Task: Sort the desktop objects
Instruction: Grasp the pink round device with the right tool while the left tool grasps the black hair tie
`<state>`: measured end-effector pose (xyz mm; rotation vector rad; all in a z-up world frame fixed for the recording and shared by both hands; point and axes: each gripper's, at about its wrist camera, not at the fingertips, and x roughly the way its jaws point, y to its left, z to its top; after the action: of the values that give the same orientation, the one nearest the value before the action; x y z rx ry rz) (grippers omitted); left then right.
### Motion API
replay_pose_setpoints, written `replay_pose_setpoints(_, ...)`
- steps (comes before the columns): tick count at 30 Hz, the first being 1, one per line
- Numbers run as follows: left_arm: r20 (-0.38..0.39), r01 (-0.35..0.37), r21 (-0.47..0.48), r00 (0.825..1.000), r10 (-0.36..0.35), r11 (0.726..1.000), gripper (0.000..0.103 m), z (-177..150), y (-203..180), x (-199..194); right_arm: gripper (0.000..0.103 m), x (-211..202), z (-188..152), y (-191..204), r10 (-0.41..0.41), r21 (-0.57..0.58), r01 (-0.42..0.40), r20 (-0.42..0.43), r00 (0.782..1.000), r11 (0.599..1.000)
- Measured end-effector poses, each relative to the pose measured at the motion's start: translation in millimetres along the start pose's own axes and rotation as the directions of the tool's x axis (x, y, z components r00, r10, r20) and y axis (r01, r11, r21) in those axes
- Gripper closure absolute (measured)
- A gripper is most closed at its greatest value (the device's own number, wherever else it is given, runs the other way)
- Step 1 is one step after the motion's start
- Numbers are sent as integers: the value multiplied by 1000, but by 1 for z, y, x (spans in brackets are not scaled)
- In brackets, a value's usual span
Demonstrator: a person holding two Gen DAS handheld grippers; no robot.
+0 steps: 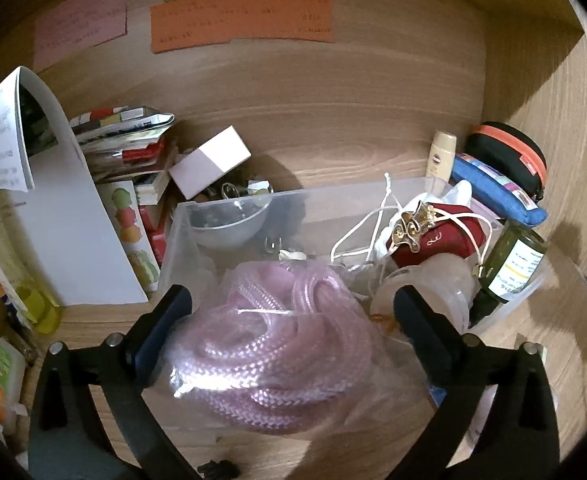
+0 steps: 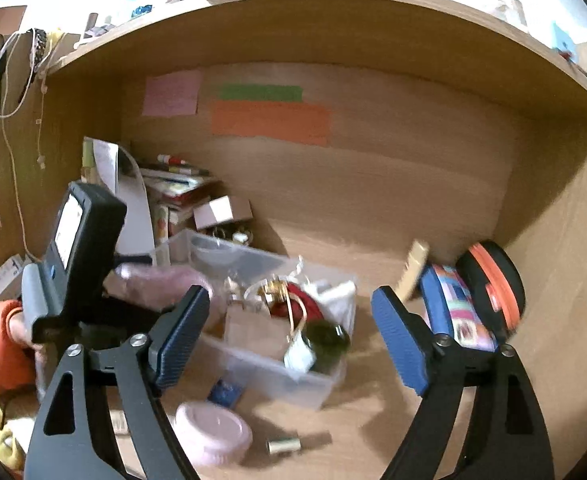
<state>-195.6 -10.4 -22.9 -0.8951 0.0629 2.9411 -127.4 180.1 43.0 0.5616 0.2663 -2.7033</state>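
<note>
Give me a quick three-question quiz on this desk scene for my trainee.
1. True or false: the left gripper pinches the bagged pink coiled rope.
2. Where does the dark green glass bottle with the white label lie? A) in the clear plastic bin B) on the paper stack C) on the shelf top
3. What colour is the widest paper note on the back wall?

Key: 1 false, the jaws stand open beside it; 2 A; 3 orange.

Rig state, as I read it: left gripper angled downward, its 2 jaws spread wide, pads pressing nothing. Right gripper likewise tilted down, jaws apart and empty. Orange-sleeved hand grips the left unit's handle.
</note>
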Motion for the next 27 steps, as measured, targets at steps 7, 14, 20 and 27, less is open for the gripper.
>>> replay_pose_setpoints(7, -64, 25, -48, 998, -28, 999, 1, 8, 7, -13, 21, -4, -32, -11, 8, 85, 1, -98, 995, 996)
replay_pose_setpoints(14, 74, -20, -72, 997, 25, 997, 1, 9, 32, -81, 21, -7, -58, -6, 49, 135, -26, -167, 985, 990)
replay_pose_setpoints(20, 35, -3, -144, 999, 8, 990, 1, -12, 69, -105, 21, -2, -76, 7, 123, 187, -82, -222, 967, 979)
replay_pose_setpoints(27, -89, -37, -73, 996, 31, 997, 2, -56, 74, -94, 21, 6, -85, 27, 165, 205, -109, -278, 946, 973)
